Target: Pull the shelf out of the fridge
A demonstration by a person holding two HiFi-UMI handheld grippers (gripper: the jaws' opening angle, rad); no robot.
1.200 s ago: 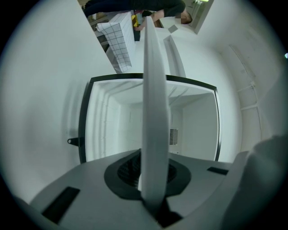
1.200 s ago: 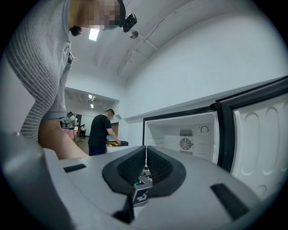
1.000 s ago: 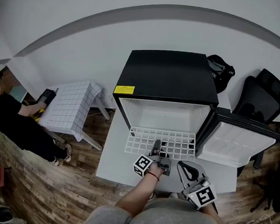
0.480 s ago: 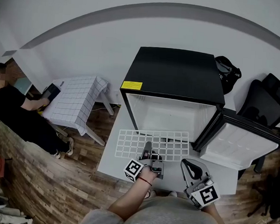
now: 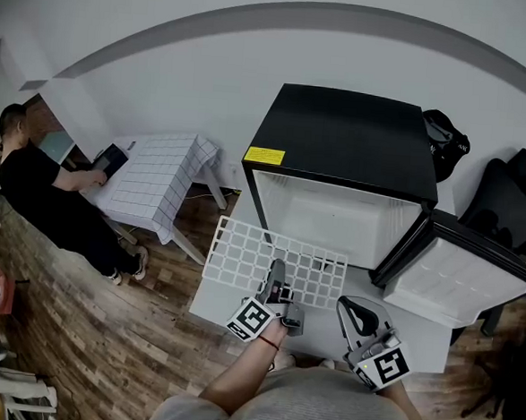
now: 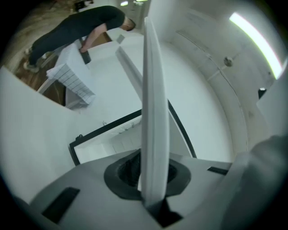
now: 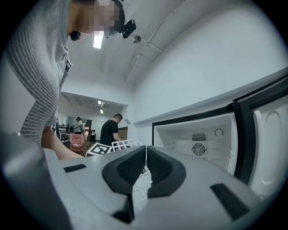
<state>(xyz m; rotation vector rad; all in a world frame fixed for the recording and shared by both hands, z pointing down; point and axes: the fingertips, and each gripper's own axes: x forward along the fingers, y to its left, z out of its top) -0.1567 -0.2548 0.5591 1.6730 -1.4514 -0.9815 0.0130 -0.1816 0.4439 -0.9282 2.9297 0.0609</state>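
The white wire shelf (image 5: pixel 264 254) is out of the black mini fridge (image 5: pixel 348 143) and hangs tilted in front of its open cavity (image 5: pixel 330 214), its left end over the floor. My left gripper (image 5: pixel 276 276) is shut on the shelf's near edge. In the left gripper view the shelf (image 6: pixel 154 112) runs edge-on, upright between the jaws of the left gripper (image 6: pixel 152 182). My right gripper (image 5: pixel 354 317) hovers to the right above the white platform, shut with nothing in it. The right gripper view shows the right gripper (image 7: pixel 145 167) with pads pressed together, the shelf (image 7: pixel 125 144) beyond and the fridge interior (image 7: pixel 198 141).
The fridge door (image 5: pixel 460 281) stands open at the right. The fridge rests on a low white platform (image 5: pixel 420 337). A small table with a grid cloth (image 5: pixel 152 183) and a person (image 5: pixel 39 202) bending over it are at the left. An office chair (image 5: pixel 524 200) and a black bag (image 5: pixel 443 136) sit behind.
The shelf has slid fully out of the fridge, shifted left and tilted. My left gripper moved left and up with it, rolling. The right gripper has stayed put.
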